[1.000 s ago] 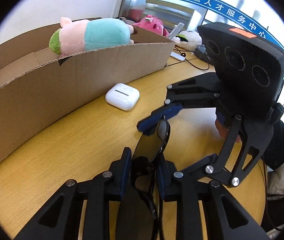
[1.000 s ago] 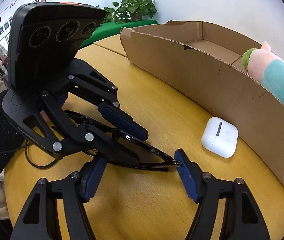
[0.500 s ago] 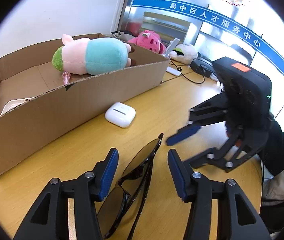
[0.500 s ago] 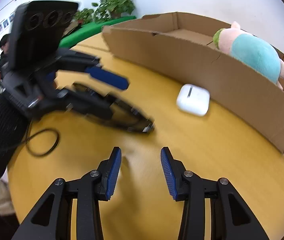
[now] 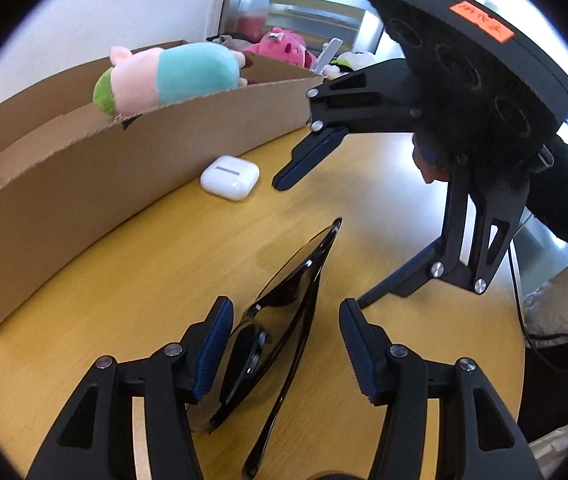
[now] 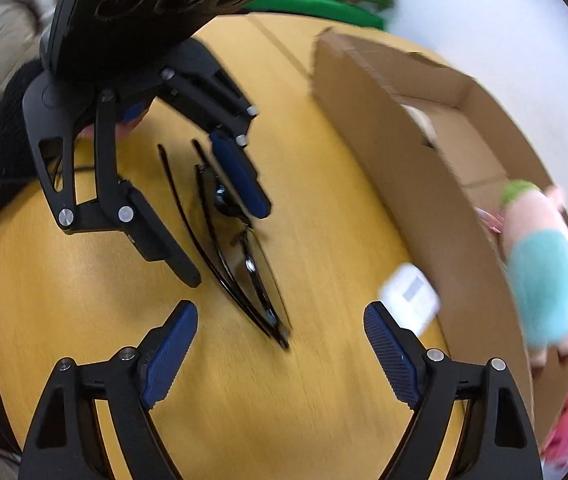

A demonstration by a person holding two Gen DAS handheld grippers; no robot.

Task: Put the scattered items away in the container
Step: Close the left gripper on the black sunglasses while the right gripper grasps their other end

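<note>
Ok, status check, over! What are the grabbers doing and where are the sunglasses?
Left gripper opening, sunglasses between its fingers, unpinched. Right gripper opening, empty. Earbud case on table beside box. Nothing blocking.

Motion blur smears the earbud case [image 6: 411, 297] and plush pig [image 6: 539, 276] in the right wrist view.

So on the round yellow wooden bench [image 5: 132, 280], the folded black sunglasses [image 5: 284, 304] sit dead centre. The small white rounded earbud case [image 5: 230, 176] is at about 11 o'clock from them, right against the long brown cardboard box [image 5: 84, 184]. The pink-and-teal plush pig [image 5: 172, 76] lies in that box, toward 12.
</note>
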